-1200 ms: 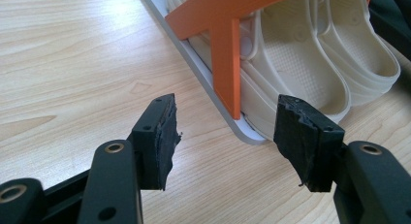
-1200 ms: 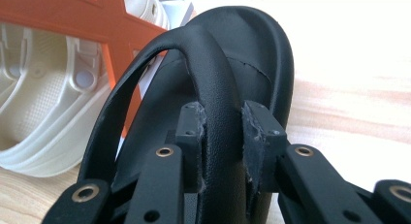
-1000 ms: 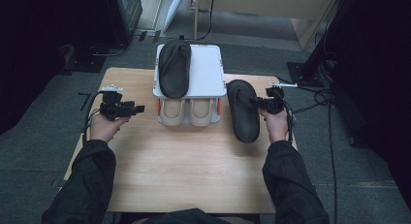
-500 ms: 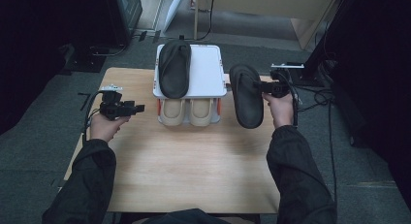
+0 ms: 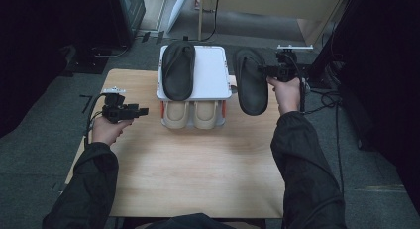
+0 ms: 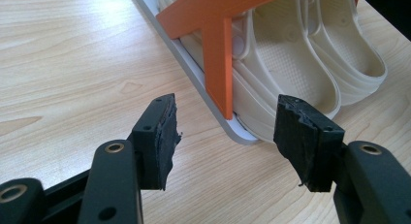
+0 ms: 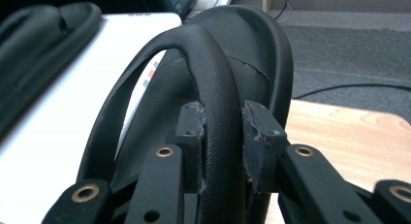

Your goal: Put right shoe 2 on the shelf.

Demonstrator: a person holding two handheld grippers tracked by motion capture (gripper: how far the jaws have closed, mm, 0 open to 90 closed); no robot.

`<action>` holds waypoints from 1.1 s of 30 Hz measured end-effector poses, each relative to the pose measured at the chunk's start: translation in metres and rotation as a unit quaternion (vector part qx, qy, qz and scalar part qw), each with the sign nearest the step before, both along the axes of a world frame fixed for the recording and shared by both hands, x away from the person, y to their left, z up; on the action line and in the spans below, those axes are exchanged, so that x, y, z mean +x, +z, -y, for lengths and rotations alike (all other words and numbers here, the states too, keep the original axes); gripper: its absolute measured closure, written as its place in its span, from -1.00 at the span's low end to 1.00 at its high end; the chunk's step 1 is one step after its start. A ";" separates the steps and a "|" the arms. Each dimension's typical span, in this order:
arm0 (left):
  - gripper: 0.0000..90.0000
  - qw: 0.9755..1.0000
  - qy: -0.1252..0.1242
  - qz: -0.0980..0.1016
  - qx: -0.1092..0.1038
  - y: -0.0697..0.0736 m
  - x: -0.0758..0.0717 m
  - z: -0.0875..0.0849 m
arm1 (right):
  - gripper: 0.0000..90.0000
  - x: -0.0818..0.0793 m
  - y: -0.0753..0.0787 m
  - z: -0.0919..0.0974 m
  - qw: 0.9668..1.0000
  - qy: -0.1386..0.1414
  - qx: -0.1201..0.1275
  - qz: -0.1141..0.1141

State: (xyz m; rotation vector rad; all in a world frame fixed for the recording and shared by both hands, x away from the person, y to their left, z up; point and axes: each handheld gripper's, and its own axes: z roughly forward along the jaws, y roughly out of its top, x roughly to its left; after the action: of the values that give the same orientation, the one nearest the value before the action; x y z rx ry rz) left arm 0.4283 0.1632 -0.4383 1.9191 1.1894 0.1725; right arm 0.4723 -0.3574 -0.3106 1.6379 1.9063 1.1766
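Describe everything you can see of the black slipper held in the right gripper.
The black slipper is a dark, matte, leather-like slide with a long oval sole and one broad arched strap. The right gripper is shut on that strap, its pads pressing both sides. The slipper hangs lifted off the wooden table, sole roughly lengthwise away from the person, just right of the white shoe rack. It touches nothing but the gripper. Its twin lies on the rack's top.

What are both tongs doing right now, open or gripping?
Left tongs: open, nothing between the jaws, hovering over the table.
Right tongs: shut on the strap of the black slipper, held up beside the white rack.
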 end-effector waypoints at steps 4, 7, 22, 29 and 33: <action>-0.08 1.000 -0.003 0.002 -0.002 0.000 0.000 0.000 | 0.57 0.008 0.012 -0.011 1.000 0.006 -0.001 0.001; -0.04 1.000 -0.014 0.013 0.002 0.000 -0.003 0.001 | 0.57 0.014 0.019 -0.022 1.000 0.010 -0.004 0.003; -0.04 0.999 -0.037 0.016 0.007 -0.001 -0.005 0.006 | 0.57 0.046 0.019 -0.085 0.999 0.033 -0.021 -0.016; -0.04 0.999 -0.040 0.015 0.010 -0.001 -0.005 0.005 | 0.57 0.055 0.010 -0.106 0.999 0.043 -0.012 -0.029; -0.04 0.999 -0.038 0.017 0.009 -0.001 -0.005 0.004 | 0.57 0.058 0.006 -0.114 0.998 0.046 -0.008 -0.033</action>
State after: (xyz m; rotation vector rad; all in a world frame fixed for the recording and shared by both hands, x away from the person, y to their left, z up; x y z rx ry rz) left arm 0.4229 0.1595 -0.4395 1.9651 1.0939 0.1750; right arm 0.5301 -0.2432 -0.3049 1.6156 2.0469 1.1518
